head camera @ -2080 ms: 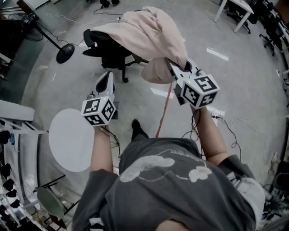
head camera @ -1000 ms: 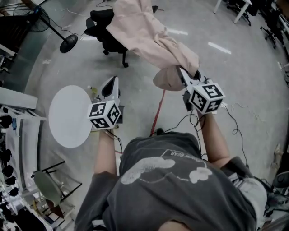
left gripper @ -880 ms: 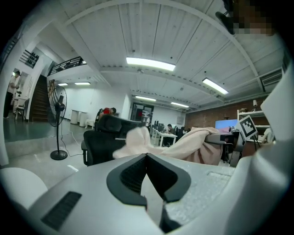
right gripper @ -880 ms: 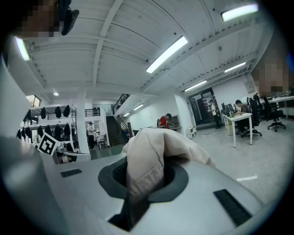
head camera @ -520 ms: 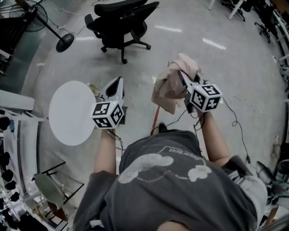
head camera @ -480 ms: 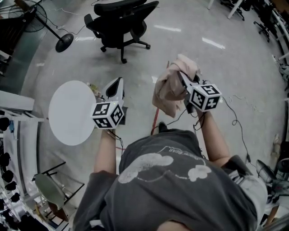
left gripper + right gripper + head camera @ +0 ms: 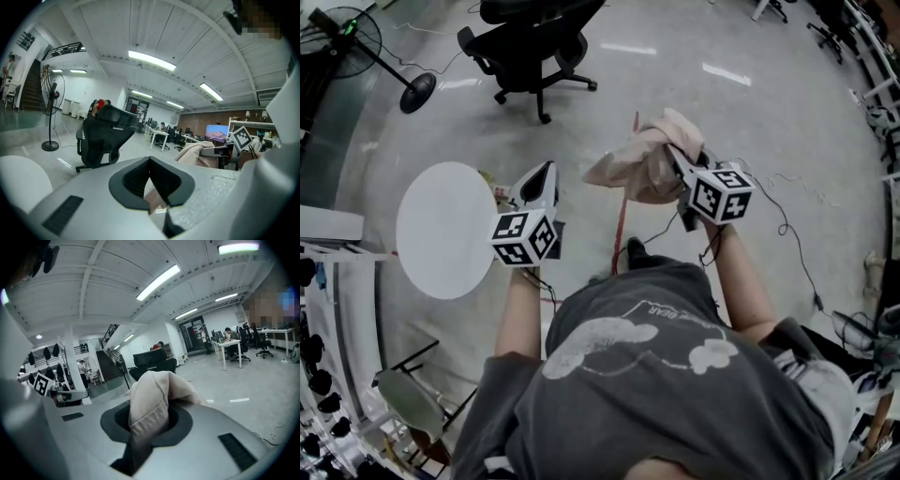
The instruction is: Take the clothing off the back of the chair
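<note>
The pink clothing (image 7: 639,167) hangs bunched in the air, clear of the black office chair (image 7: 530,42), whose back is bare. My right gripper (image 7: 675,156) is shut on the cloth, which fills its jaws (image 7: 149,414) in the right gripper view, with the chair (image 7: 152,363) behind. My left gripper (image 7: 546,172) is beside the white round table (image 7: 441,230), shut with nothing in it. In the left gripper view, past the left gripper (image 7: 150,164), stand the chair (image 7: 105,136) ahead and the clothing (image 7: 199,152) to the right.
A standing fan (image 7: 342,28) with a round base (image 7: 417,92) is at the upper left. A red line (image 7: 623,202) and dark cables (image 7: 787,234) run over the grey floor. Racks (image 7: 319,281) line the left edge. Desks and seated people (image 7: 234,341) are far off.
The clothing slid off the chair back and now hangs bunched at my right gripper. Both grippers came back toward the person and lower. The chair lies farther away.
</note>
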Motion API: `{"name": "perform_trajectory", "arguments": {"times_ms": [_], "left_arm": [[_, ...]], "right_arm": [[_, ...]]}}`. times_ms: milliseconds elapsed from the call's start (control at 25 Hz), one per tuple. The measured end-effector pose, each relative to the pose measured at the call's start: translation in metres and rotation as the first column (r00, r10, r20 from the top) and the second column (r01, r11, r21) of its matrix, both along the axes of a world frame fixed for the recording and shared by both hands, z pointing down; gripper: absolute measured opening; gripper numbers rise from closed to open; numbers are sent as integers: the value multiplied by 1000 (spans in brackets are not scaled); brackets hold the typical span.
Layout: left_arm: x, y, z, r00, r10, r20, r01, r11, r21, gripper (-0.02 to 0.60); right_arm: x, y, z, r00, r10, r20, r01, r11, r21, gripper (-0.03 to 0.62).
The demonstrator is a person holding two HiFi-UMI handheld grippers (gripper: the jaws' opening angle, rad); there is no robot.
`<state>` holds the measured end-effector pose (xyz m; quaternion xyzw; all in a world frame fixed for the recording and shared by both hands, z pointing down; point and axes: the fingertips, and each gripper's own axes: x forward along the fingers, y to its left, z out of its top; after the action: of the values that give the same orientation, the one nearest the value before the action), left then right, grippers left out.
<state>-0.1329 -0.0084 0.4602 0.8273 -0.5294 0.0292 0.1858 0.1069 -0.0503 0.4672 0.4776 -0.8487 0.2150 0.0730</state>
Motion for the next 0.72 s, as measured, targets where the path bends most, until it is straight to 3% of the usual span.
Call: {"name": "perform_trajectory", "arguments": {"times_ms": [280,720], "left_arm": [[-9,10,-7,1000,4,-8,-4,1000,11,-1],[-13,25,5,999,22,-24,-23,1000,-11,-1]], "right_arm": [[-6,10,-13,999,21,-39,-19,999,48,37],[-13,31,1,999,24,-40,-24,1000,9,37]]}}
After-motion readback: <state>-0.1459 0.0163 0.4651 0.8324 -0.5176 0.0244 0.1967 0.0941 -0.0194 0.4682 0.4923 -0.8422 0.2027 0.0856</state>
